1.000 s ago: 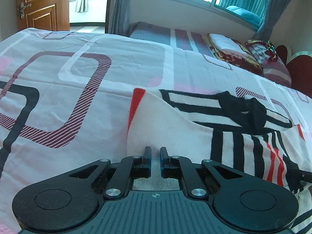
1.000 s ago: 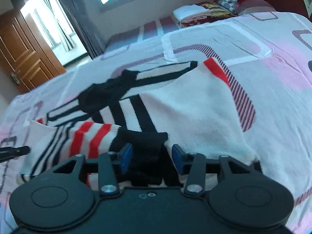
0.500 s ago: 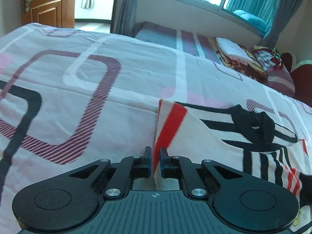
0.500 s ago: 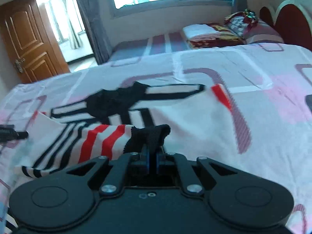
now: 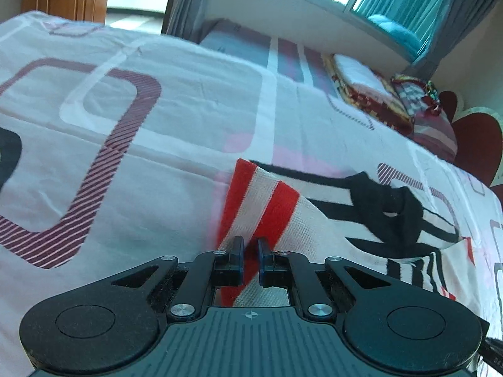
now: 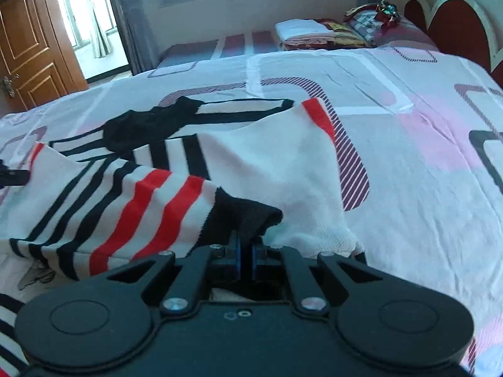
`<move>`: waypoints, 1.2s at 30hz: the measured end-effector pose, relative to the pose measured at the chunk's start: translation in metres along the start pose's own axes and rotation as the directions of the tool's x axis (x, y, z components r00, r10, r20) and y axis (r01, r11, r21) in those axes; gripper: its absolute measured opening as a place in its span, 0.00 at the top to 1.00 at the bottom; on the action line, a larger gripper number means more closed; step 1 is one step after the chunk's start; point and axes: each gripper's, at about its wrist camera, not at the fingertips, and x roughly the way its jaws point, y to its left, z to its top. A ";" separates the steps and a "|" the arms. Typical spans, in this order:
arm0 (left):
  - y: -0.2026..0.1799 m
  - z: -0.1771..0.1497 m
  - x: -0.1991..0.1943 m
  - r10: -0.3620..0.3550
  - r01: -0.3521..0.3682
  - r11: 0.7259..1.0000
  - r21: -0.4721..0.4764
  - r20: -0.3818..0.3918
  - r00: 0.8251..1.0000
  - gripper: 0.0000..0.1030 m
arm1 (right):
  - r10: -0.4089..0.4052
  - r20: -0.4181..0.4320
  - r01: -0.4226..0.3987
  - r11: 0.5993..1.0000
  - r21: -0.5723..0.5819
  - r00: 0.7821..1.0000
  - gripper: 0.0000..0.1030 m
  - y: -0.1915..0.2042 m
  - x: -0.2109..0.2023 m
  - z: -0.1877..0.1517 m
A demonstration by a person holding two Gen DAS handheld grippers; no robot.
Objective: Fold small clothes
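Left gripper (image 5: 250, 247) still pinches the striped sweater (image 5: 314, 220), red-banded hem now lifted. Right gripper (image 6: 245, 245), wide a second ago, clamps black cuff (image 6: 248, 216).

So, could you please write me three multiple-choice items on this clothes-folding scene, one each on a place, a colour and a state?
1. Where does the striped sweater lie?
A. On the patterned bedspread
B. On the floor by the door
C. On the windowsill

2. What colour is the cuff that the right tongs grip?
A. Red
B. Black
C. Blue

3. What are the left tongs doing?
A. Hanging open above the bed
B. Shut on nothing
C. Shut on the sweater's red-striped edge

Answers:
1. A, since the right wrist view shows the sweater spread over the bedspread.
2. B, since the fabric bunched between the right fingers is black.
3. C, since red and white knit runs between the nearly closed left fingers.
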 end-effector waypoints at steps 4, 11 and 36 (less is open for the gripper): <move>0.002 -0.007 -0.021 0.001 0.000 1.000 -0.008 0.054 0.999 0.93 | 0.043 0.001 -0.043 0.997 0.058 0.999 0.91 -0.008 -0.003 -0.002; -0.007 -0.017 -0.010 0.114 -0.117 0.990 0.075 0.040 0.993 0.93 | 0.054 0.004 -0.054 0.996 0.066 0.999 0.87 -0.003 0.001 -0.003; 0.000 -0.007 0.017 0.034 -0.037 0.998 0.042 0.084 0.996 0.69 | 0.061 0.015 -0.062 0.996 0.070 0.998 0.87 -0.006 0.003 -0.003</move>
